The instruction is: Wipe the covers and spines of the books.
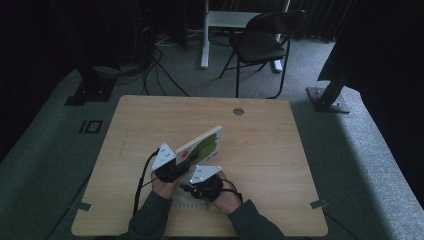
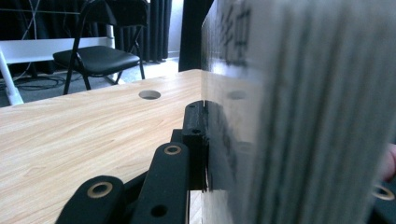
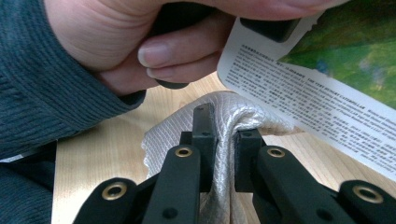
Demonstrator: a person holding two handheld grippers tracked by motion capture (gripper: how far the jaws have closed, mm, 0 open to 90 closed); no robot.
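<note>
A thick picture book [image 1: 201, 144] with a green cover stands tilted on edge near the middle of the table. My left gripper [image 1: 179, 162] is shut on its near lower corner. In the left gripper view the jaws [image 2: 207, 140] clamp the cover and the blurred page block [image 2: 299, 112]. My right gripper [image 1: 189, 188] sits just beside it, toward the front edge, shut on a bunched white woven cloth [image 3: 224, 135]. The cloth [image 1: 190, 203] trails onto the table under that hand. In the right gripper view the book's back cover [image 3: 317, 79], with small printed text, hangs right above the cloth.
The wooden table [image 1: 260, 150] has a round cable hole [image 1: 238, 111] at its far edge and tape strips near its front corners. A black folding chair [image 1: 260, 42] and a white desk leg [image 1: 205, 35] stand behind, with cables on the carpet.
</note>
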